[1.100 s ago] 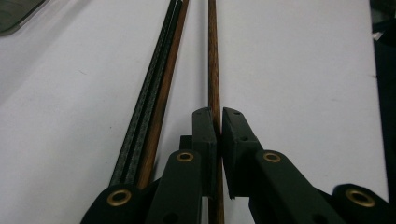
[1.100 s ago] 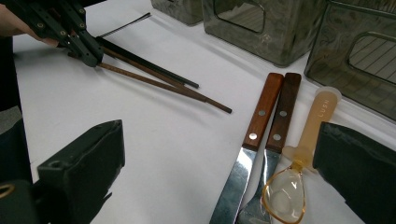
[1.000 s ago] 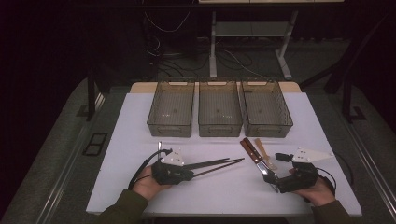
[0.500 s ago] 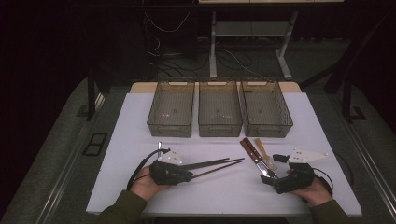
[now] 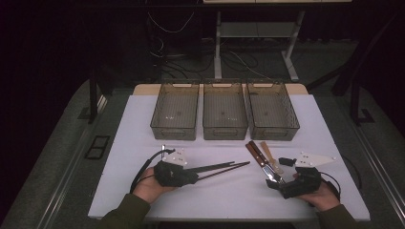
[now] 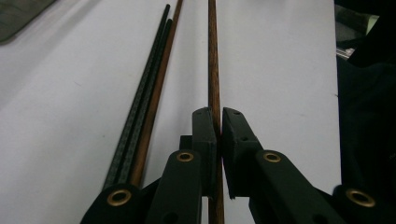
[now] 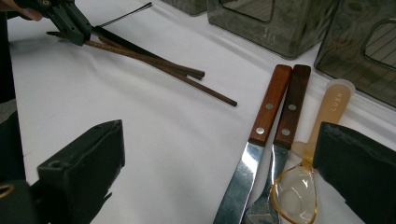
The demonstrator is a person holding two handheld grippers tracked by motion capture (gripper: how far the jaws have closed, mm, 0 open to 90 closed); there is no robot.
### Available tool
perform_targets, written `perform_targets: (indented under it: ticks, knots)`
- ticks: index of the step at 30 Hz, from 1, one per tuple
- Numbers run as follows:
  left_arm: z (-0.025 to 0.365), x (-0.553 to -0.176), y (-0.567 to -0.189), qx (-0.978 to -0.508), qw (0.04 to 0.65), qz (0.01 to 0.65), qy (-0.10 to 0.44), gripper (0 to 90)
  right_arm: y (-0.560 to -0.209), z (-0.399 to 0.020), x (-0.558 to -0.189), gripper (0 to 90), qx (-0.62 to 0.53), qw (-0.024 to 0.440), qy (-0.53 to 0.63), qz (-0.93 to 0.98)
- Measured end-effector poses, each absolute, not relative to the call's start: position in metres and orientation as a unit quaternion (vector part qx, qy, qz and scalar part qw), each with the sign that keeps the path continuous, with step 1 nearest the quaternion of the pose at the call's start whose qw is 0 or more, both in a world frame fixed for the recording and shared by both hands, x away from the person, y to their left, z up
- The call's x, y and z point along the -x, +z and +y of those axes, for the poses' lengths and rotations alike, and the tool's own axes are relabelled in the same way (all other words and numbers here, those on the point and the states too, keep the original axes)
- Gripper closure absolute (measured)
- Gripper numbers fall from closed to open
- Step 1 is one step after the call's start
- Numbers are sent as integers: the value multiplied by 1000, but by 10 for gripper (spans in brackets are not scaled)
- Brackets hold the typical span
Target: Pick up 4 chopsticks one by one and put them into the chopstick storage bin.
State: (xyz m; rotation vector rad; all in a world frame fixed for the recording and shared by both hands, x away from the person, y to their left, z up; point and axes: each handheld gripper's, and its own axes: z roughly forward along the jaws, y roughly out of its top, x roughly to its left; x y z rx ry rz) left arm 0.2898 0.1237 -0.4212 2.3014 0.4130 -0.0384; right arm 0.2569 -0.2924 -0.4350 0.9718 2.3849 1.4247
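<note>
Chopstick (image 6: pixel 213 70) sits clamped in the left gripper's (image 6: pixel 218 122) jaws, nothing moved since; right gripper (image 7: pixel 210 158) gapes wide over the knife (image 7: pixel 261 135)

On the table (image 5: pixel 119 143) three bins (image 5: pixel 224 113) stand side by side at the far edge, with the chopsticks (image 5: pixel 220 169) lying before them at left and, at right, a knife (image 7: pixel 256 149), probably a fork (image 7: pixel 280 158) and a spoon (image 7: pixel 308 172) lying together.
</note>
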Motion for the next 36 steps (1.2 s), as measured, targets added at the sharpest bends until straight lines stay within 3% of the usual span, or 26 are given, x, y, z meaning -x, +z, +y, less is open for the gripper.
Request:
perform_targets:
  ticks: [36]
  knots:
    - [140,-321,-381,-882,434,185,19,835,-435,-290,-259,24,-339,97,481,803]
